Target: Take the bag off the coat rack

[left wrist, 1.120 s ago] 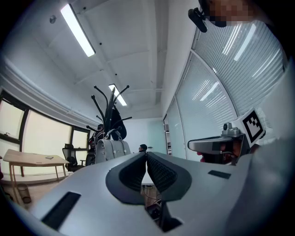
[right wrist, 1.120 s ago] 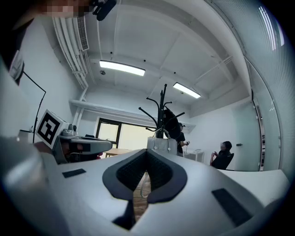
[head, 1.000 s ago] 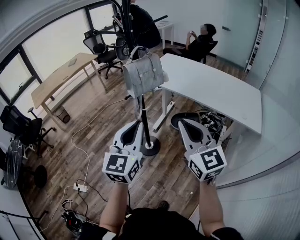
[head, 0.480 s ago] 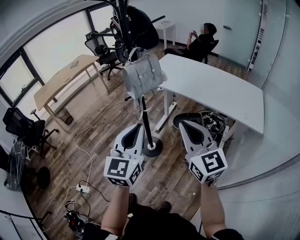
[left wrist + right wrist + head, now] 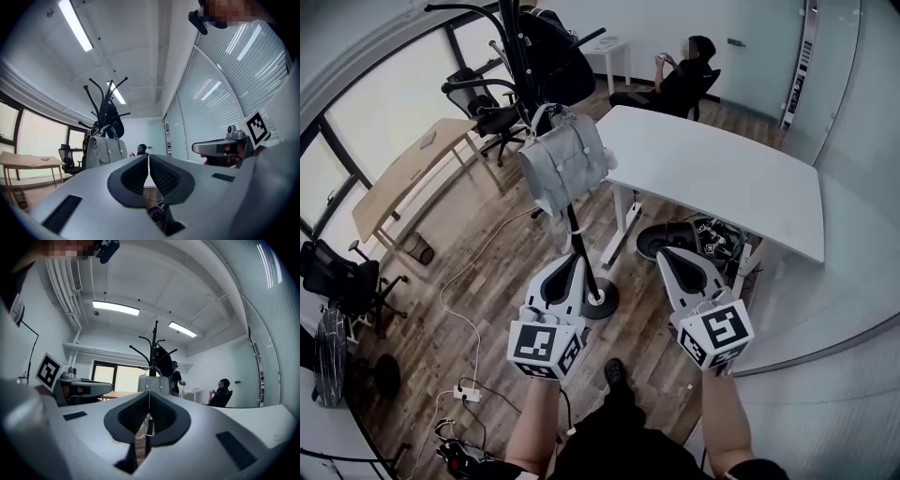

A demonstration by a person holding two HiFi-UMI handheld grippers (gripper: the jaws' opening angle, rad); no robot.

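Both pairs of my fingers are pressed together, pinching nothing: left gripper (image 5: 148, 158) and right gripper (image 5: 149, 394) hover side by side, near. Farther off, the grey rectangular bag (image 5: 564, 161) hangs on the black metal coat rack (image 5: 573, 228).

Left tongs (image 5: 574, 258) and right tongs (image 5: 667, 252) are grey, black-padded.

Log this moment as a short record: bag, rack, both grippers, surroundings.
bag: grey, hanging on the coat rack, nothing gripping it
coat rack: upright on the wooden floor, beside the white desk; a dark garment hangs higher up
left gripper: shut, empty, short of the bag
right gripper: shut, empty, short of the bag
task state: bag not yet taken off
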